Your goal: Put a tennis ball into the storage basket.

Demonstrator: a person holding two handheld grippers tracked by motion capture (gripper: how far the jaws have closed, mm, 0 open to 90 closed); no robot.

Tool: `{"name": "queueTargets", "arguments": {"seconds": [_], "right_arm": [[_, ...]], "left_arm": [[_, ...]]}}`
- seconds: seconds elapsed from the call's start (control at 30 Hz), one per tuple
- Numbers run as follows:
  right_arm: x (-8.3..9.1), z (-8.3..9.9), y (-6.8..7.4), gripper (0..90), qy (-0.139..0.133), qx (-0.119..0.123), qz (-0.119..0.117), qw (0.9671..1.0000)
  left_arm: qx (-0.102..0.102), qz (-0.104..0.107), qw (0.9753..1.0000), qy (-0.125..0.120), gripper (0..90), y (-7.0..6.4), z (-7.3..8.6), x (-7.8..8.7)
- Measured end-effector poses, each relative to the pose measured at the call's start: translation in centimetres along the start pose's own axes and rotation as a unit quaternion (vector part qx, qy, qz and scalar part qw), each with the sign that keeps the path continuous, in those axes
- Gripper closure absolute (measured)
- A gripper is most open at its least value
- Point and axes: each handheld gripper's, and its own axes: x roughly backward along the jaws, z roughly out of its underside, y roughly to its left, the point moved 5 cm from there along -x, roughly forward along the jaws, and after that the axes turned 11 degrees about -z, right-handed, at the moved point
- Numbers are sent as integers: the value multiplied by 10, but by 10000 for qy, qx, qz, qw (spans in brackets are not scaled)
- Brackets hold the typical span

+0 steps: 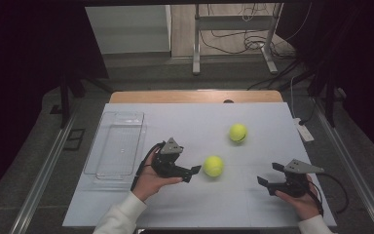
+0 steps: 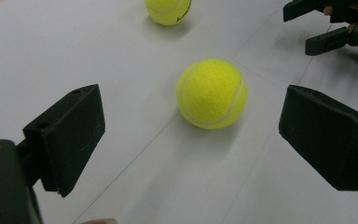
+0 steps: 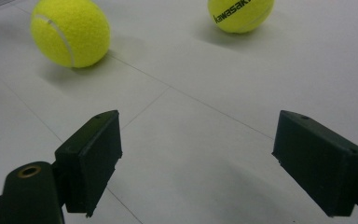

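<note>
Left gripper: jaws spread wide, nothing between the pads. In the left gripper view both black pads are blocky and matt, and the right one is cut off by the picture edge. The near tennis ball lies on the table ahead of the open jaws, just beyond the tips and clear of both pads. It is a yellow felt sphere with a pale curved seam.

Right gripper: jaws also spread wide, holding nothing. Seen from above it sits to the right of the near tennis ball and well apart from it.

The far tennis ball rests farther out from both grippers. In the right gripper view its top is cut off, and black lettering reading "kawasak" runs into the picture edge.

The tray lies to the outer side of the left gripper, beyond the hand. It is clear plastic, rectangular, with rounded corners and a ribbed floor; its walls are hard to trace against the pale table, and nothing can be made out inside it.

The table surface is smooth and light grey, crossed by thin seam lines.
</note>
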Motion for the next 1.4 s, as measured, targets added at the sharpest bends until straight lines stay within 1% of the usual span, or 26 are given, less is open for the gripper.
{"name": "queueTargets", "arguments": {"seconds": [0.37, 0.93, 1.13, 1.4], "right_arm": [[0, 0, 0, 159, 9, 13, -8, 10000], [0, 0, 0, 159, 12, 25, -5, 10000], [0, 0, 0, 159, 13, 23, -1, 10000], [0, 0, 0, 159, 10, 17, -4, 10000]], "left_arm": [[-52, 31, 10000, 67, 77, -2, -1, -6], [-126, 140, 9997, 125, 74, -9, -8, -15], [-179, 188, 9995, 160, 73, -13, -10, -20], [-264, 232, 9991, 246, 66, -20, -14, -32]]}}
